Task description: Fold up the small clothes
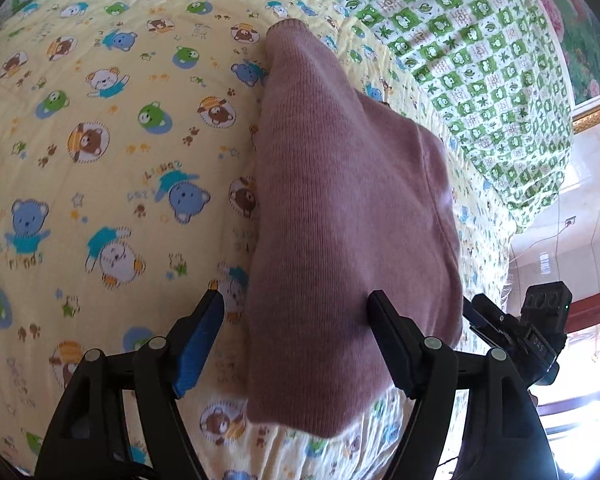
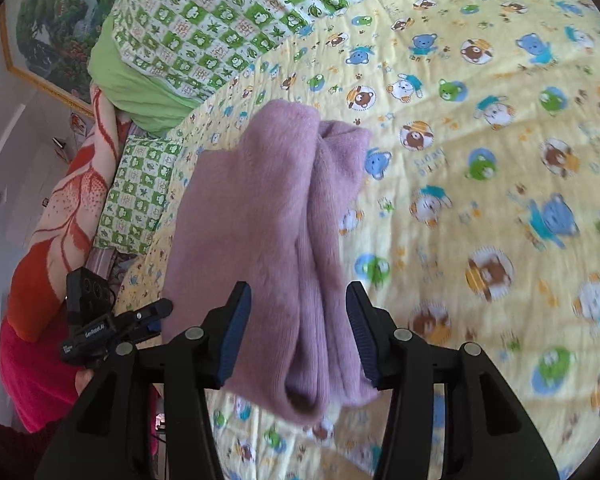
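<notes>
A small mauve knit garment [image 1: 340,208] lies folded lengthwise on the yellow bear-print bedspread [image 1: 100,160]. My left gripper [image 1: 296,312] is open, its fingers to either side of the garment's near end, just above it. In the right wrist view the same garment [image 2: 260,208] shows as a long bundle with a rolled hem toward me. My right gripper [image 2: 298,304] is open, its blue pads straddling the bundle's near end without closing on it. The right gripper also shows in the left wrist view [image 1: 528,328] at the right; the left gripper shows in the right wrist view [image 2: 112,320] at the left.
A green-and-white checked quilt [image 1: 480,60] is piled at the far side of the bed, with a green pillow [image 2: 140,88] and an orange floral blanket [image 2: 64,208] beside it. A framed picture [image 2: 48,24] hangs on the wall. The bed edge runs near the grippers.
</notes>
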`<move>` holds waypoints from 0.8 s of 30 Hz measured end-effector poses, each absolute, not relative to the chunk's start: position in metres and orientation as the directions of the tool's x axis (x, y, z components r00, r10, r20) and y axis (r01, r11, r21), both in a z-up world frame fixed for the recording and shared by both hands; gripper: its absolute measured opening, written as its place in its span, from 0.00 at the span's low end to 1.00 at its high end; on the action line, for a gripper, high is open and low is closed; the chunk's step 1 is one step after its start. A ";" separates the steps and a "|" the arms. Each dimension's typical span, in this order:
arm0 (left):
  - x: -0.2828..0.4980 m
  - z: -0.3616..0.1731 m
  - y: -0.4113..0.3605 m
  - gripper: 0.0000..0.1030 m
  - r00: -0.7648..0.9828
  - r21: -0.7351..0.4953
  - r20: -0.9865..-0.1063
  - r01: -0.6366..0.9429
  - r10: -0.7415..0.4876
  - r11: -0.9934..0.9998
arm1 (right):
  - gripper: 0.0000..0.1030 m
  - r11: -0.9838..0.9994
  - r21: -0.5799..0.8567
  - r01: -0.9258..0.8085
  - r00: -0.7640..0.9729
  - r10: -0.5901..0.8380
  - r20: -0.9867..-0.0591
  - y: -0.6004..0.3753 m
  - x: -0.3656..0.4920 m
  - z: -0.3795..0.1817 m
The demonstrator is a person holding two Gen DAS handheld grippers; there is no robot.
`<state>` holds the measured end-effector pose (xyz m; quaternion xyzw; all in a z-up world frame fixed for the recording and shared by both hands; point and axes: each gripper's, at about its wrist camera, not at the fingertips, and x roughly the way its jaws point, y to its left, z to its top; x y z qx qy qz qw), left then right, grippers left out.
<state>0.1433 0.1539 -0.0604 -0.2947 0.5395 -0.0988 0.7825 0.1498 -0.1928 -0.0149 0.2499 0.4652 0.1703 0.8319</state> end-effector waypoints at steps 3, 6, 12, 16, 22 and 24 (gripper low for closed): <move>0.134 -0.062 0.153 0.72 0.375 -0.558 -0.796 -0.148 -0.475 0.816 | 0.49 0.821 0.567 -0.067 0.497 0.520 -0.695 -0.187 0.131 -0.016; 0.127 -0.066 0.149 0.72 0.348 -0.545 -0.809 -0.139 -0.474 0.827 | 0.49 0.820 0.568 -0.070 0.474 0.528 -0.704 -0.179 0.123 -0.024; 0.119 -0.070 0.138 0.72 0.321 -0.525 -0.825 -0.135 -0.464 0.840 | 0.06 0.835 0.546 -0.063 0.430 0.517 -0.740 -0.169 0.122 -0.040; 0.118 -0.070 0.128 0.72 0.321 -0.495 -0.839 -0.111 -0.440 0.862 | 0.06 0.846 0.531 -0.048 0.482 0.485 -0.730 -0.182 0.118 -0.028; 0.117 -0.084 0.120 0.73 0.302 -0.446 -0.867 -0.115 -0.397 0.888 | 0.06 0.911 0.410 -0.050 0.429 0.391 -0.815 -0.173 0.123 -0.053; 0.117 -0.081 0.120 0.73 0.306 -0.440 -0.869 -0.113 -0.390 0.891 | 0.06 0.912 0.408 -0.035 0.431 0.382 -0.817 -0.172 0.122 -0.056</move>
